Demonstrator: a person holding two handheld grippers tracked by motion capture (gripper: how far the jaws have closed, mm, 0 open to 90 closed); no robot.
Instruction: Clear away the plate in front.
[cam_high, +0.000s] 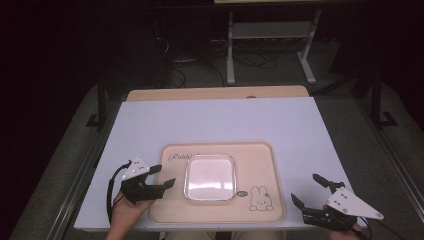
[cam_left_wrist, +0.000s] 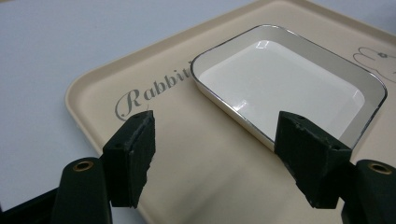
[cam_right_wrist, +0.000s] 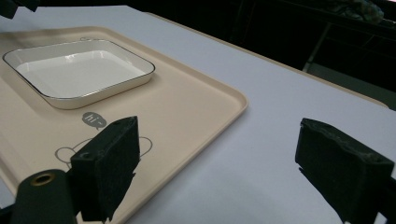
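Tools sit at both near corners of the white counter from above: the left tool gapes over the beige tray, near the square white dish; the right tool gapes off the tray. The left gripper view has both pads apart, empty, dish just ahead. The right gripper view likewise: wide, holding nothing.

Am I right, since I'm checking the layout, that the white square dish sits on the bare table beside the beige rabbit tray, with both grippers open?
Not quite. The white square dish sits on the beige rabbit tray, not on the bare table beside it, as the high view shows. The rest holds: the left gripper and the right gripper are both open.
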